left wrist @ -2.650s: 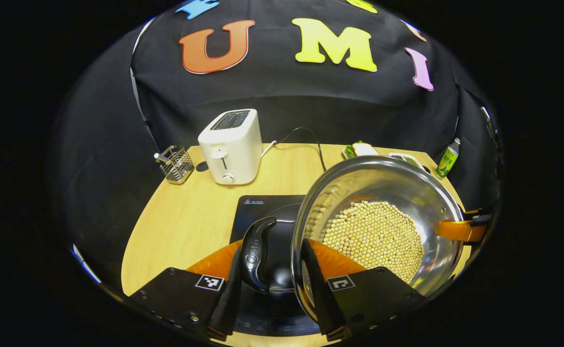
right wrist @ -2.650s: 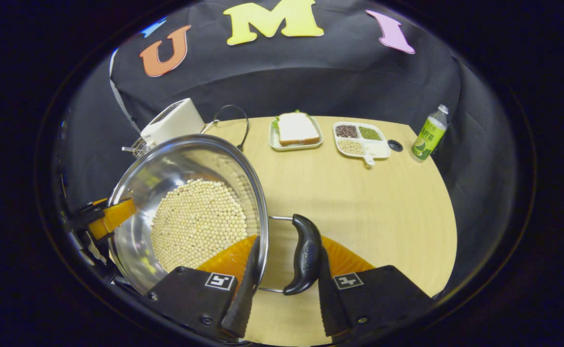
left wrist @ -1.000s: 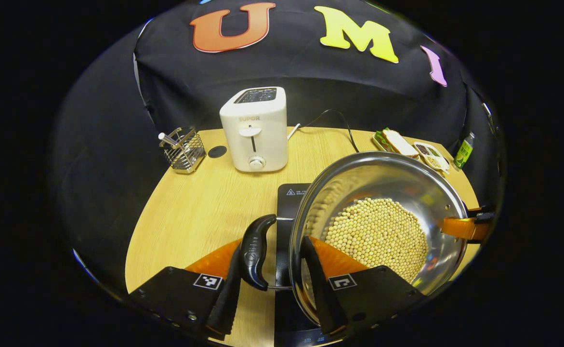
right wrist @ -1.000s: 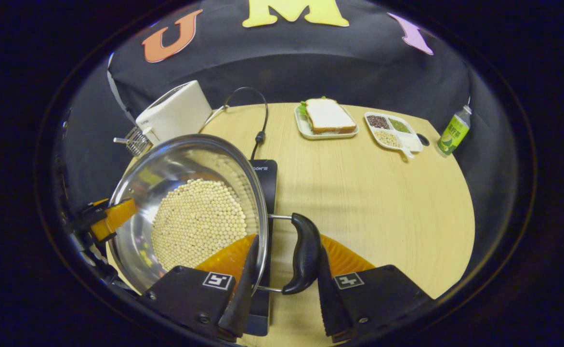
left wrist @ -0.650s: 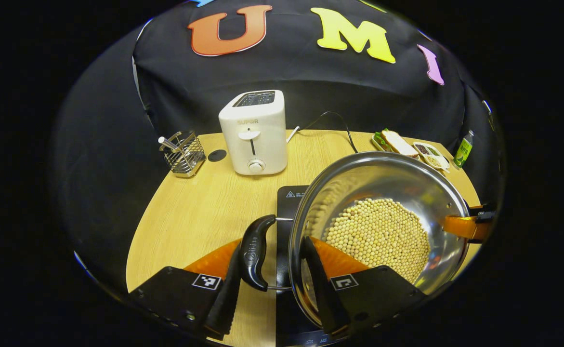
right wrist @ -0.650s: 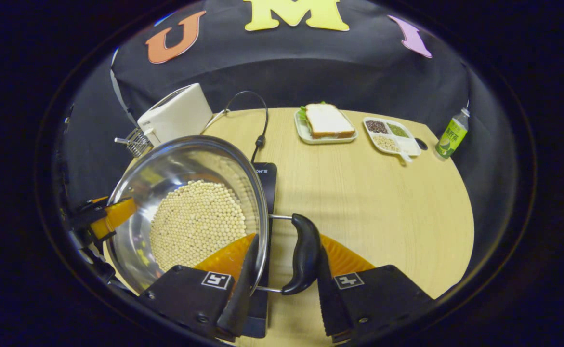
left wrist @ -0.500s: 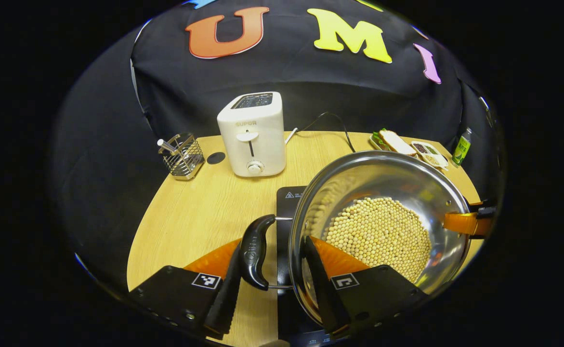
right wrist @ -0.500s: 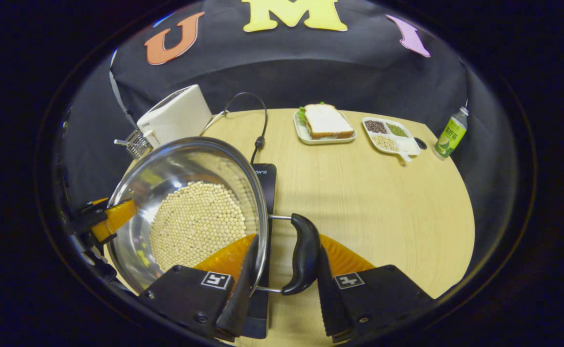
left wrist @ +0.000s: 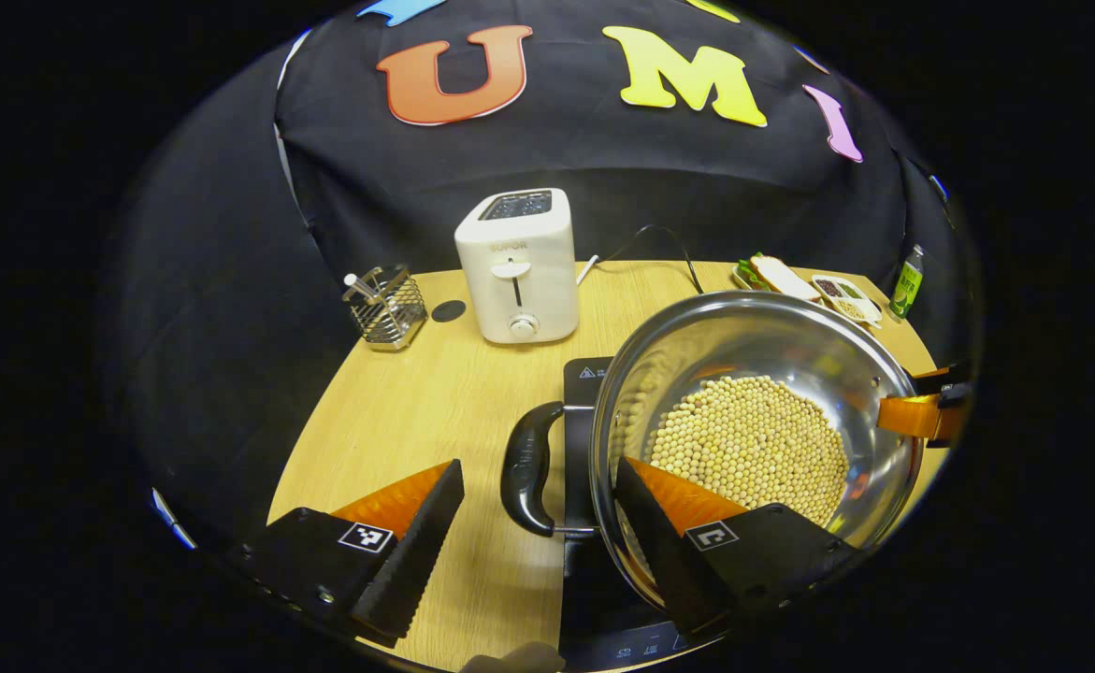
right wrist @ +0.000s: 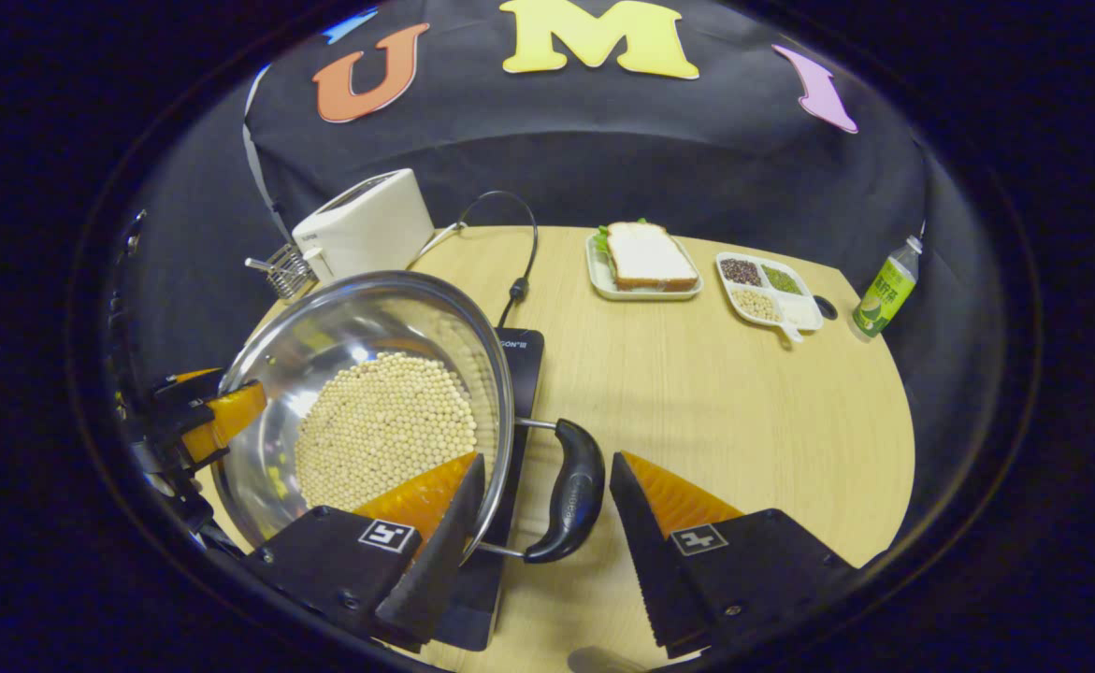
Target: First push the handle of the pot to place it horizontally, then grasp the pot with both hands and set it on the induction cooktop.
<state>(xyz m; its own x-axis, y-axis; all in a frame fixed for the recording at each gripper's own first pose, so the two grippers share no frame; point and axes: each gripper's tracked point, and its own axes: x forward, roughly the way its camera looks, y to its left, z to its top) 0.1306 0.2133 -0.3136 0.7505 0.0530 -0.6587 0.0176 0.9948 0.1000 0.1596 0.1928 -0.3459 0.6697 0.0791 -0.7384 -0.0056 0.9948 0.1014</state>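
The steel pot (left wrist: 846, 346), filled with pale beans (left wrist: 753, 444), rests on the black induction cooktop (left wrist: 584, 374). My left gripper (left wrist: 538, 465) is open, its fingers standing on either side of the pot's black left handle (left wrist: 526, 467) without touching it. In the right gripper view the pot (right wrist: 323, 327) sits at the left on the cooktop (right wrist: 514, 357). My right gripper (right wrist: 547, 458) is open around the black right handle (right wrist: 573, 495), one finger inside the rim over the beans. Each view shows the other gripper's finger at the pot's far rim.
A white toaster (left wrist: 517, 266) and a wire basket (left wrist: 386, 307) stand at the back left of the wooden table (right wrist: 743, 421). At the back right are a sandwich plate (right wrist: 642, 257), a divided dish (right wrist: 770, 290) and a green bottle (right wrist: 882, 285). A cord (right wrist: 510, 252) runs behind the cooktop.
Both grippers held the pot's handles before; now both have opened and let go. The pot has come down onto the cooktop and sits there.
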